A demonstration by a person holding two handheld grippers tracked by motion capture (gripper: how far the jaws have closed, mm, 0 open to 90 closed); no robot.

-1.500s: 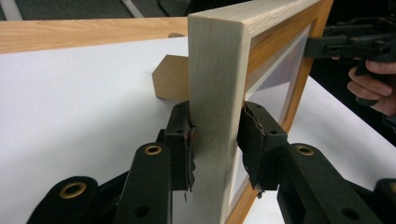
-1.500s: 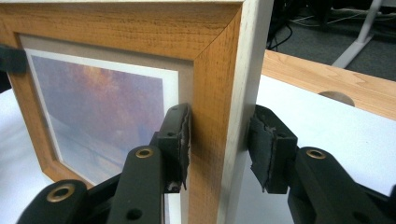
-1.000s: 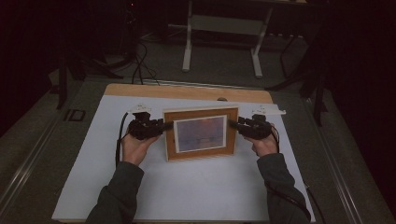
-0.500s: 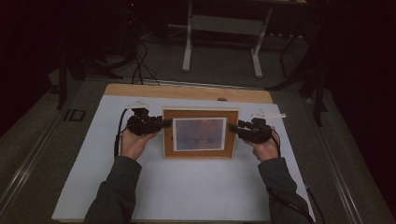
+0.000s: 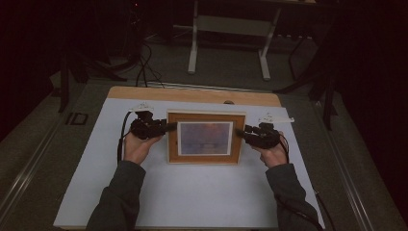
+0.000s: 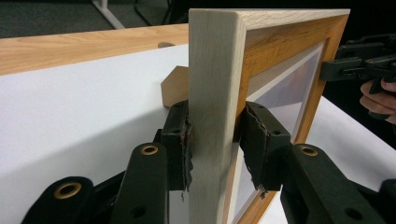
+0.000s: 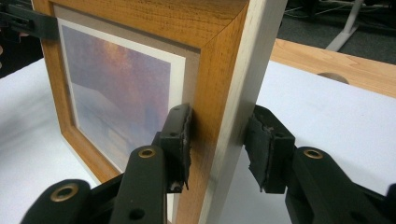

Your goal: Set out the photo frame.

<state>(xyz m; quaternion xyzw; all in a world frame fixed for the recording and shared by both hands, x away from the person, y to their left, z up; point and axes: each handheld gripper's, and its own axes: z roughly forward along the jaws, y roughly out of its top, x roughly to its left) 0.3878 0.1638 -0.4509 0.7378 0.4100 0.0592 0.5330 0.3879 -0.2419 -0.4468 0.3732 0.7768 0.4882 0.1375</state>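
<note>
Mid-table, slightly toward 12 o'clock: that's where the frame (image 5: 206, 138) sits in the high view, over the white sheet (image 5: 192, 192)

Frame: wooden, orange-brown face with a pale outer edge, picture behind a light mat. Stood up rather than flat, face tilted toward the person, top rail at 12

Left gripper (image 5: 168, 127): at 9 o'clock of the frame, clamped on its left rail. In the left gripper view (image 6: 212, 149) both pads press the wood, one on the back, one on the front, no gap on either side

Right gripper (image 5: 242, 133): at 3 o'clock of the frame, jaws straddling the right rail. In the right gripper view (image 7: 217, 142) the front pad touches the face of the rail, but the back pad stands a bit off the pale edge, so it's a loose pinch, not fully squeezed

Hands: left hand (image 5: 139, 147) and right hand (image 5: 272, 154) sit at roughly 8 and 4 o'clock of the frame, sleeves coming in from 6

Stand (image 6: 175, 86): a cardboard-looking flap pokes out behind the frame in the left gripper view, can't tell if it's touching the sheet

Table (image 5: 192, 94): bare wood strip runs along 12 o'clock past the sheet
</note>
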